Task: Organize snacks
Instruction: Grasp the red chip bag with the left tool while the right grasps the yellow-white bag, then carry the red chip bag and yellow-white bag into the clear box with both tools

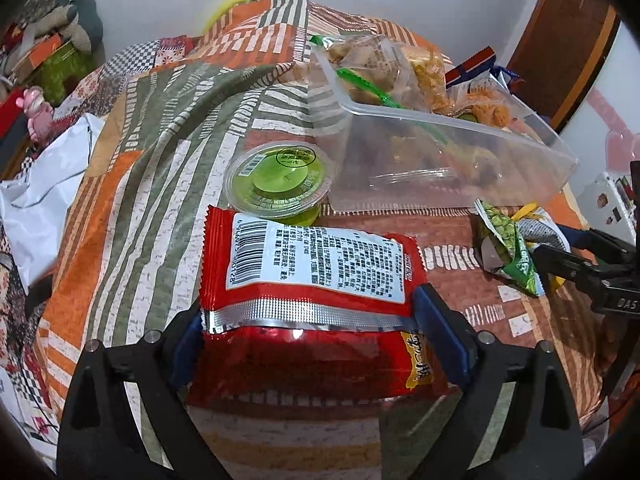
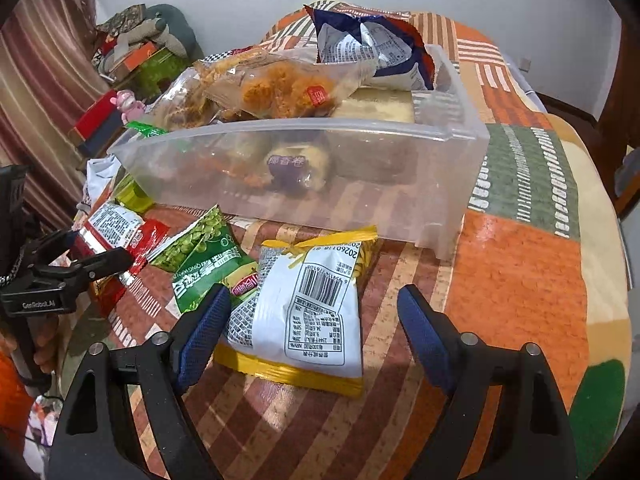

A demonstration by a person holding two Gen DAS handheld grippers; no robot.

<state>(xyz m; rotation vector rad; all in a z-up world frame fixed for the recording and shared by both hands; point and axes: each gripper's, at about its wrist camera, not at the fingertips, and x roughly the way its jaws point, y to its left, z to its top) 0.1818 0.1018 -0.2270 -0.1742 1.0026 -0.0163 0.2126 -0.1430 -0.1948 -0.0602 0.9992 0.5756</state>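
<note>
On a patterned quilt (image 1: 160,168), the left gripper (image 1: 316,340) is clenched on a glossy red snack packet (image 1: 308,272), label side up w/ barcode, just in front of a clear bin (image 2: 304,168) already heaped w/ snacks. Right gripper (image 2: 316,328) is spread wide around a white-and-yellow packet (image 2: 304,312), not pinching it. Risk: slick foil may slip from the pads, or the overfull bin may spill when more is dropped in.

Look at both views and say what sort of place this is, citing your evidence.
Probably a bedroom at home: the snacks lie on a patchwork quilt that drapes like bedding, stuffed toys sit piled by the wall, and a striped curtain hangs alongside.
</note>
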